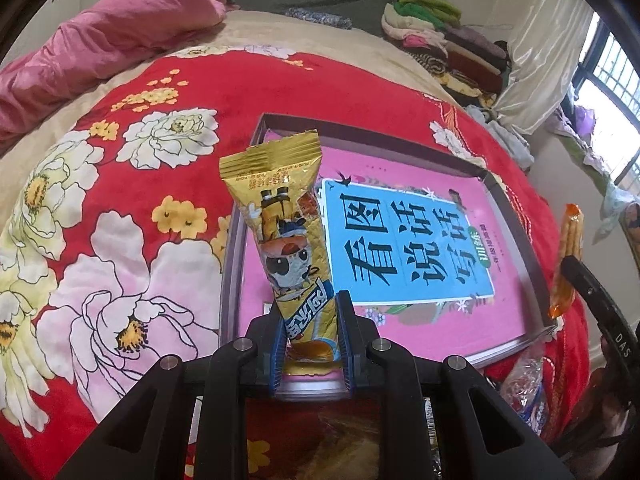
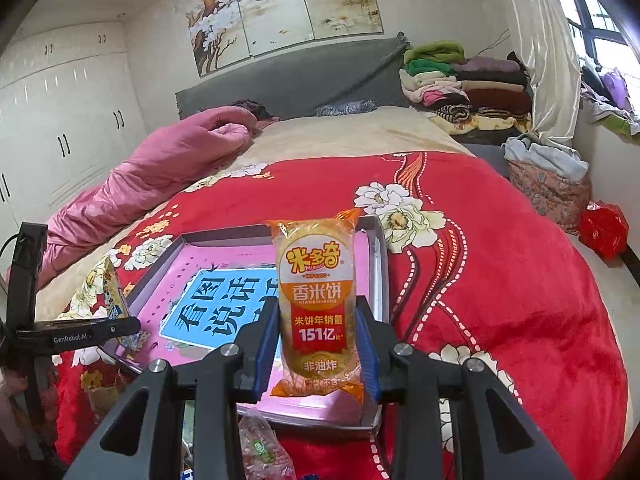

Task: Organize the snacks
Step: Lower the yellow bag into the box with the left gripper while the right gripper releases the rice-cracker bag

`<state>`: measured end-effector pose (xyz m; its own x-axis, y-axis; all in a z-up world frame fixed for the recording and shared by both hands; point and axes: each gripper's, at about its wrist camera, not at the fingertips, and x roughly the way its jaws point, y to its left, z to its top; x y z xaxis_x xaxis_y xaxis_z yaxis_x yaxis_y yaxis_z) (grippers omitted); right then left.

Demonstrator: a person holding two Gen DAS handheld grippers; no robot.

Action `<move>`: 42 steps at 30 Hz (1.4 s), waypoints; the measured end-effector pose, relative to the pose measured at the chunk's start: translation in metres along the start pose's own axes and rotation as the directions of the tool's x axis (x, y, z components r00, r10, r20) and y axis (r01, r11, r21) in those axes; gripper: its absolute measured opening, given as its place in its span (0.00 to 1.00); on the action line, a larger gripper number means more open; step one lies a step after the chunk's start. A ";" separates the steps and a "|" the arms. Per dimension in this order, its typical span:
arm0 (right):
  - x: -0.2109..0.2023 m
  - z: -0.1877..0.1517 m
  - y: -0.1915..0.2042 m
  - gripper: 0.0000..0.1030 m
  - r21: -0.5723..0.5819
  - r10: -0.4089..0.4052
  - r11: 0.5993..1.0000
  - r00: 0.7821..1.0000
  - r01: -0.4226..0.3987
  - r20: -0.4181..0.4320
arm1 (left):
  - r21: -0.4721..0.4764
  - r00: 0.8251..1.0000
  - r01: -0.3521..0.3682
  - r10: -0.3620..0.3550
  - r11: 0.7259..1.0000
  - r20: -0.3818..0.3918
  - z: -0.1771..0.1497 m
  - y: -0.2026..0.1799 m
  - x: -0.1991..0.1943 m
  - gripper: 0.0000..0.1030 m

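Fingers (image 1: 276, 344) of left gripper (image 1: 312, 354) pinch gold snack pack (image 1: 286, 236), long axis pointing far, over near-left part of tray (image 1: 536, 280). Right view: right gripper (image 2: 318, 350) pinches orange rice-cracker pack (image 2: 318, 308) above tray's near-right corner; both equally near.

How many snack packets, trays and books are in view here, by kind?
Held snack packets: 2 (gold packet, orange rice-cracker packet)
Loose clear packet: 1
Tray: 1
Book: 1
Total: 5
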<state>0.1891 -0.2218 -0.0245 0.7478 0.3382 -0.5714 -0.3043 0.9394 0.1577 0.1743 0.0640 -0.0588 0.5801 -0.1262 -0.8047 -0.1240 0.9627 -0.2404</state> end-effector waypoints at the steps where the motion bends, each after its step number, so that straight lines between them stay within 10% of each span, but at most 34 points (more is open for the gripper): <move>1: 0.001 0.000 0.000 0.36 0.000 0.000 1.000 1.000 0.000 -0.002 | 0.002 1.000 0.000 0.000 1.000 -0.003 0.000 0.000 0.001 0.22; 42: 0.038 -0.019 0.000 0.36 -0.043 -0.044 0.998 0.984 0.037 -0.172 | 0.034 0.999 0.014 -0.012 0.999 -0.049 -0.007 -0.006 0.003 0.23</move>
<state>0.2064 -0.2103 -0.0620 0.6480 0.2819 -0.7076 -0.3016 0.9480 0.1015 0.1708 0.0556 -0.0636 0.5411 -0.1496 -0.8275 -0.0887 0.9684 -0.2331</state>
